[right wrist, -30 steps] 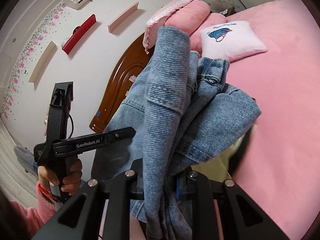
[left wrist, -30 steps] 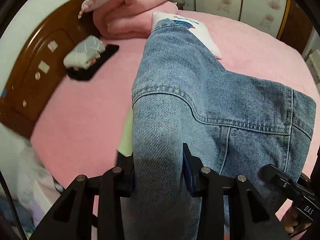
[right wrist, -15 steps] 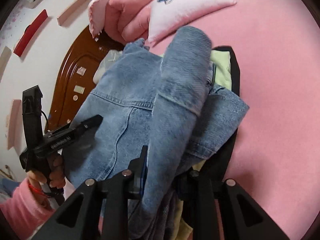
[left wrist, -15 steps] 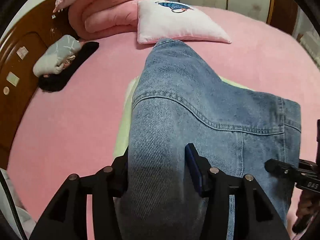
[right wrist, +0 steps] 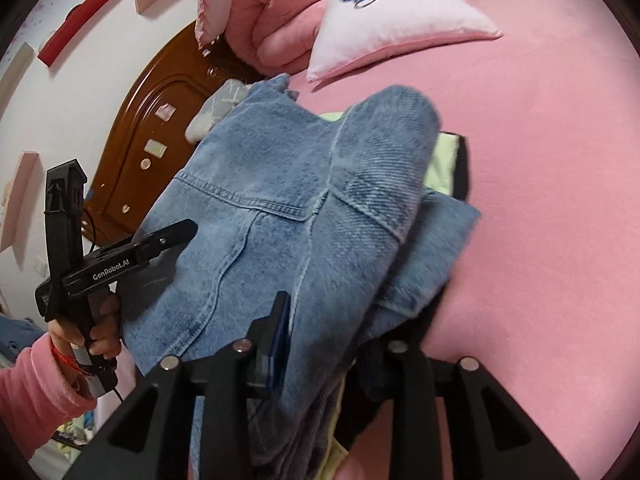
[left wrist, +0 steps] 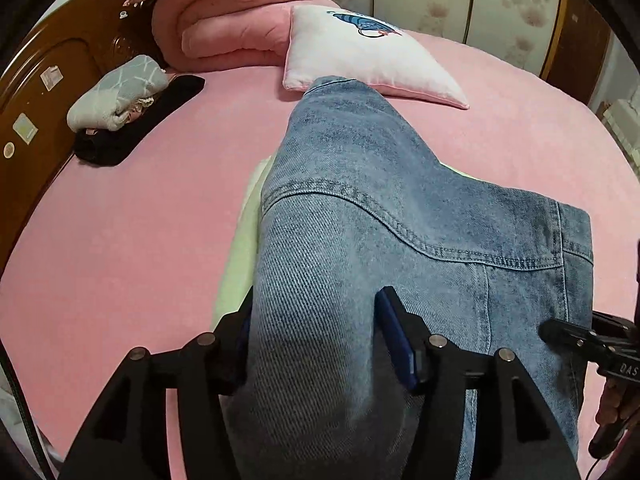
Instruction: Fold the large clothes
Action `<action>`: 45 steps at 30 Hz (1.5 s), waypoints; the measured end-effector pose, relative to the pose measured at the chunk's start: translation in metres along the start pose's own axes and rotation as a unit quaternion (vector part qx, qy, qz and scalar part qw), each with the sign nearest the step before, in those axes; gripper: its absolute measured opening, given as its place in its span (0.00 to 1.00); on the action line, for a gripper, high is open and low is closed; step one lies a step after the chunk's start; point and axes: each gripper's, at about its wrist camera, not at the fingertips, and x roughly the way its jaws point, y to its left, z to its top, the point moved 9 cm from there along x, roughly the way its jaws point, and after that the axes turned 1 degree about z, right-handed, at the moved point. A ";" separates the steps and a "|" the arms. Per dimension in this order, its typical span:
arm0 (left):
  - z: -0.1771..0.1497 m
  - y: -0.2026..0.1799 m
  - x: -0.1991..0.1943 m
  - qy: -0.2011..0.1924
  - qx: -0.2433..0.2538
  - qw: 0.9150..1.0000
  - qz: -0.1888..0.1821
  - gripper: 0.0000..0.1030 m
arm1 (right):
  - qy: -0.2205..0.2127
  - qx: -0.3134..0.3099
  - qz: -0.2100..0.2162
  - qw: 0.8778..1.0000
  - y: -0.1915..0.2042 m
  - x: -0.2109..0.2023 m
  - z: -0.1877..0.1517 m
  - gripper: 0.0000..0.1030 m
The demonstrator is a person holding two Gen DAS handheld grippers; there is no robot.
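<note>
"GenRobot.AI" is printed on the left gripper. Both it and the right gripper are opening around the denim jacket. The jacket now lies lower, on the pink bed below the white pillow.

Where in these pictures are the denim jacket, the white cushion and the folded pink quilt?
denim jacket (left wrist: 380,216), left wrist view, on its stitched shoulder seam.
white cushion (left wrist: 360,56), left wrist view, on its plain face under the blue print.
folded pink quilt (right wrist: 280,28), right wrist view, on its rolled front fold.
</note>
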 end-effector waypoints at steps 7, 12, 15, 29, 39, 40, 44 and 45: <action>0.000 0.007 0.000 -0.014 -0.031 0.999 0.011 0.64 | -0.052 0.029 -0.077 0.995 -0.027 -0.045 -0.023 0.70; -0.011 0.015 -0.031 -0.082 -0.083 0.991 0.071 0.64 | -0.053 0.052 -0.126 0.989 -0.051 -0.081 -0.066 0.71; -0.029 0.009 -0.055 -0.106 -0.073 0.981 0.144 0.67 | -0.047 0.064 -0.128 0.989 -0.063 -0.108 -0.105 0.71; -0.218 -0.116 -0.157 0.037 -0.196 0.967 0.158 0.73 | -0.033 0.180 -0.294 0.938 -0.109 -0.320 -0.340 0.79; -0.351 -0.283 -0.257 0.118 -0.101 0.986 0.055 0.73 | -0.001 0.211 -0.380 0.901 -0.074 -0.493 -0.450 0.89; -0.353 -0.296 -0.266 0.120 -0.082 0.988 0.048 0.73 | -0.003 0.210 -0.387 0.898 -0.070 -0.505 -0.453 0.89; -0.344 -0.350 -0.309 0.099 0.014 0.995 0.008 0.73 | -0.008 0.198 -0.406 0.892 -0.051 -0.537 -0.450 0.89; -0.342 -0.359 -0.316 0.094 0.030 0.995 0.003 0.73 | -0.006 0.196 -0.408 0.892 -0.045 -0.541 -0.448 0.90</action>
